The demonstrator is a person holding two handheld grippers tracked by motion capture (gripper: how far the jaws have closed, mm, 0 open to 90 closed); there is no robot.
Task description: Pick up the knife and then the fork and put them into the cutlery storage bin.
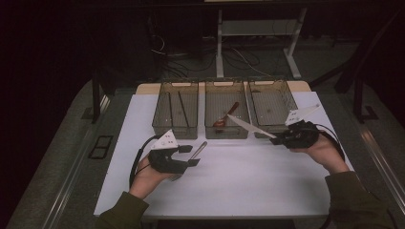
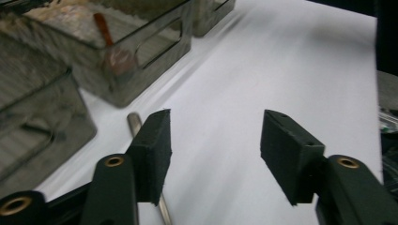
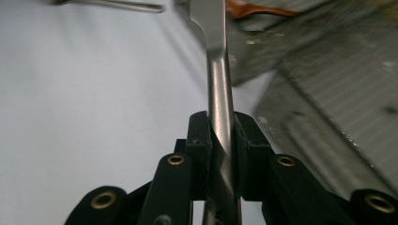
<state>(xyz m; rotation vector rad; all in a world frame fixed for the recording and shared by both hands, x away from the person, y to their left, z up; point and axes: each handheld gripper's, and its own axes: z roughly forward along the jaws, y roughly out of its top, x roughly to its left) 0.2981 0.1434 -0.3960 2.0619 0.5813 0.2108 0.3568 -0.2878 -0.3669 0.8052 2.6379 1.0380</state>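
Nearest the person, the left gripper [image 1: 191, 155] sits low over the white surface [image 1: 248, 181], jaws standing apart with nothing between them. In the left gripper view the two black pads [image 2: 152, 152] are wide of each other over bare white, and a metal utensil handle [image 2: 134, 123] lies on the surface just beside the left-hand pad, running under it. From the high view that metal utensil lies slanted on the surface, just in front of the middle bin [image 1: 227, 130] and touching the left gripper's tip.

Across on the right, the right gripper [image 1: 276, 140] is clamped on a knife [image 1: 249, 127]. Its own view shows the pads pressed tight on the steel handle [image 3: 219, 117], the blade rising straight away from them. From above, the knife blade points up-left, its tip over the front right corner of the middle bin.

Further back, three clear bins stand in a row. The middle bin holds a reddish-brown spoon [image 1: 226, 117], lying diagonally. The left bin [image 1: 175, 125], just beside the middle one, holds dark thin sticks [image 1: 182, 107]. The right bin [image 1: 271, 102] sits on the middle bin's other side.
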